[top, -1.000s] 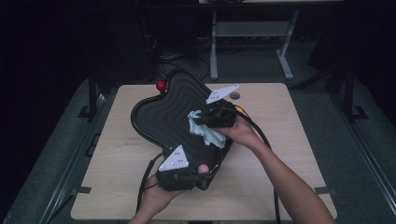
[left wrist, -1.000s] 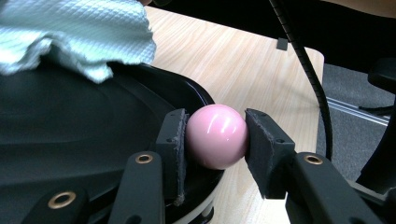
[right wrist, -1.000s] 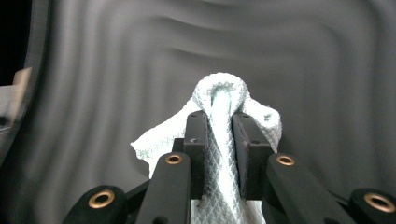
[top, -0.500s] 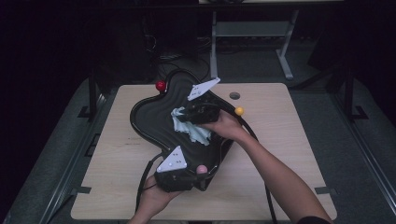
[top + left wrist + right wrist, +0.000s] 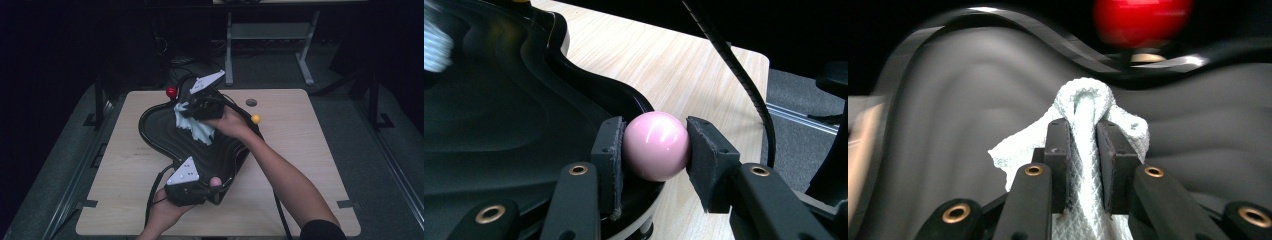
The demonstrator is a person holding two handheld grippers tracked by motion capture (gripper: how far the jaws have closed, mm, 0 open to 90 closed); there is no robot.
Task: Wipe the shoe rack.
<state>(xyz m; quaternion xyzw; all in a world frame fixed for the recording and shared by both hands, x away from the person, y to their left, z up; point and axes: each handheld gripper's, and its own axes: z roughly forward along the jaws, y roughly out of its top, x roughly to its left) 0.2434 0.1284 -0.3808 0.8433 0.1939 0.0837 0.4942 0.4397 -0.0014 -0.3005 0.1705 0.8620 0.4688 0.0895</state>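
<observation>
While the left gripper [image 5: 655,150] clamps a pink ball [image 5: 656,145] at the near end of the black wavy tray [image 5: 165,135], its pads pressed to both sides of the ball, the right gripper [image 5: 1083,150] pinches a bunched white cloth [image 5: 1083,107]. Cloth lies on the tray's ribbed surface toward the far end, just short of the red ball [image 5: 171,92] on the far rim. Yellow ball [image 5: 256,119] sits at the tray's right edge.

You will find no writing, label, brand, number or sign that can be read anywhere here.
</observation>
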